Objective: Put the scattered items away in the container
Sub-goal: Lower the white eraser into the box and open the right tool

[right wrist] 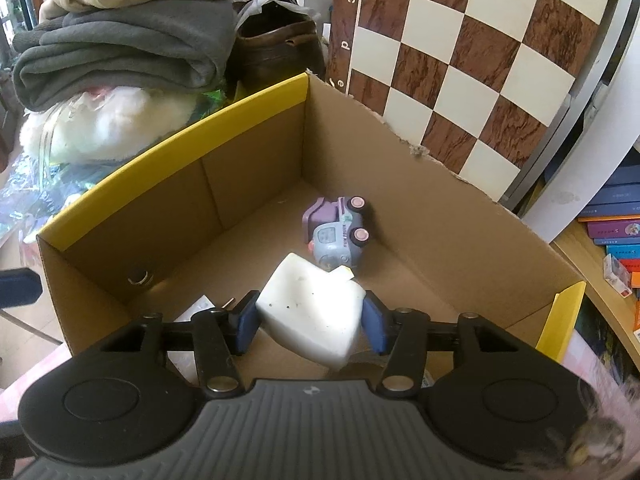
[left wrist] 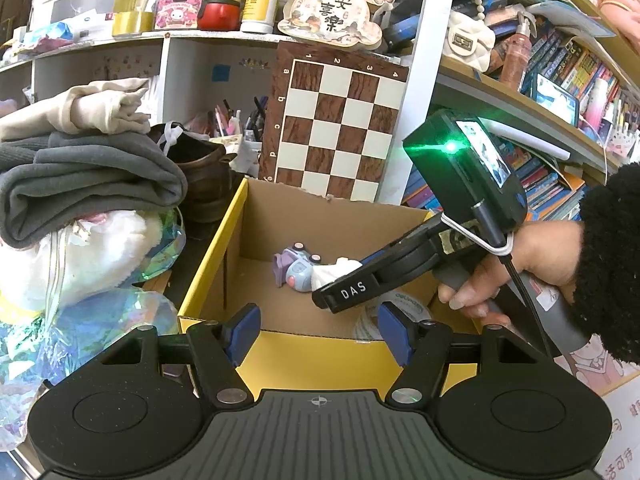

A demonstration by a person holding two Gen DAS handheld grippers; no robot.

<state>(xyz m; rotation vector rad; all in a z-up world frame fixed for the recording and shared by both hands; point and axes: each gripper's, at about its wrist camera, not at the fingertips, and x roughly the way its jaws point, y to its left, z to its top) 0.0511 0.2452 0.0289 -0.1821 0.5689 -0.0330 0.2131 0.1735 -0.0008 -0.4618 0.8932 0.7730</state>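
White block between right tool pads over box; left tool half-open, empty.

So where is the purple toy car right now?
The purple toy car lies on its side on the cardboard box floor near the far wall, just beyond the white block between the right gripper's fingers.

Cardboard box: brown walls, yellow rim flaps. Toy car: lilac and grey-blue, pink wheels. White block, speckled. Checkerboard, upper right: brown woodgrain and cream squares. Gripper pads: blue.
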